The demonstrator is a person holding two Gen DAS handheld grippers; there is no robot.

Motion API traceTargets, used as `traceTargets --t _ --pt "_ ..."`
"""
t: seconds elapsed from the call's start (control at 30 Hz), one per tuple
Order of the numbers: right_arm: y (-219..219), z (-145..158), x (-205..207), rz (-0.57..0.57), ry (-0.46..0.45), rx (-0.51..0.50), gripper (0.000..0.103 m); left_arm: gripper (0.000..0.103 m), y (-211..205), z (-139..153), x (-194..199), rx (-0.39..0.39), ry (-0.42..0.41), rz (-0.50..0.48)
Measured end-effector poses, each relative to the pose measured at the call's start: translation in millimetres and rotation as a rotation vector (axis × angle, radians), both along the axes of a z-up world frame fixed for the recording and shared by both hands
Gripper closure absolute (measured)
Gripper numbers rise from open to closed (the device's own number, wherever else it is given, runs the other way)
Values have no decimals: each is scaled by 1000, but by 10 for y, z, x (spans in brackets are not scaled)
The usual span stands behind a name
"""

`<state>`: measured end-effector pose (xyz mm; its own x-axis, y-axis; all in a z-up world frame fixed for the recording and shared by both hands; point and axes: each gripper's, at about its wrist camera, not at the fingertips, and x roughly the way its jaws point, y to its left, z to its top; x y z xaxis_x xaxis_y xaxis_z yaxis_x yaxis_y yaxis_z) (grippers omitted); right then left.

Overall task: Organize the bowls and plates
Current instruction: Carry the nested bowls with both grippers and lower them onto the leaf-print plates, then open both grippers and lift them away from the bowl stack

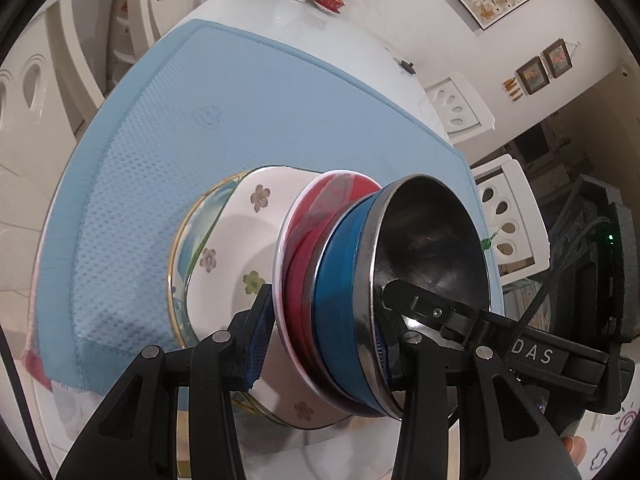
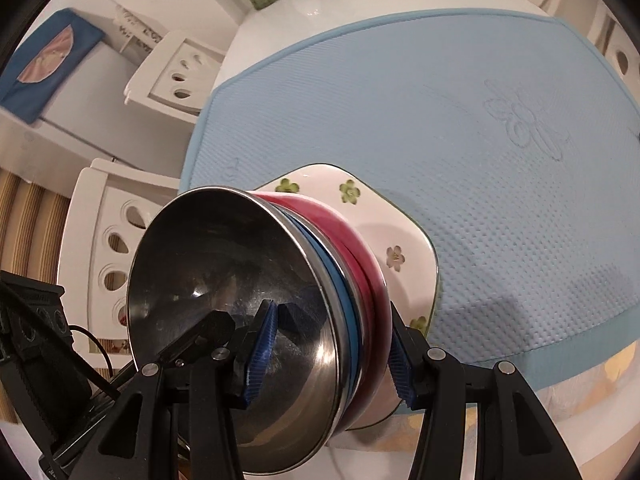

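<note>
- White glossy surface [image 2: 280, 12], rounded edge; dimpled blue mat [image 1: 240, 100] covers most of it, far half bare.
- Square floral plate [image 1: 236, 240], glazed white, sits on the mat's near part with a gold-rimmed plate [image 1: 178, 264] under it.
- Nested stack on it: red bowl [image 1: 320, 216], blue-sided bowl [image 1: 340, 264], polished steel inner bowl [image 2: 224, 264].
- Left claw [image 1: 320, 332] and right claw [image 2: 328, 348] each clamped across the stack's rims, from opposite sides.
</note>
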<state>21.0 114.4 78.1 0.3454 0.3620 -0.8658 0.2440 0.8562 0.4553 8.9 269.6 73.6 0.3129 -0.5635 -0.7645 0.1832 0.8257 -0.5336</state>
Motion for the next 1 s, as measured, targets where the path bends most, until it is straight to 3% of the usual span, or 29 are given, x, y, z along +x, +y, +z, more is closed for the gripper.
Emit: traceTargets --t 0.3,0.43,0.83,1.0 --pt "-11 -30 44 -28 20 14 52 65 5 -6 121 -5 -6 -36" --pt "-82 -43 35 -46 26 65 52 65 51 22 144 2 -8 -44" --pt "-248 369 -162 -73 -53 52 50 65 318 369 72 -19 -89 -44" --pt "-223 716 -297 -62 -100 18 49 65 355 818 -38 -10 -232 -29"
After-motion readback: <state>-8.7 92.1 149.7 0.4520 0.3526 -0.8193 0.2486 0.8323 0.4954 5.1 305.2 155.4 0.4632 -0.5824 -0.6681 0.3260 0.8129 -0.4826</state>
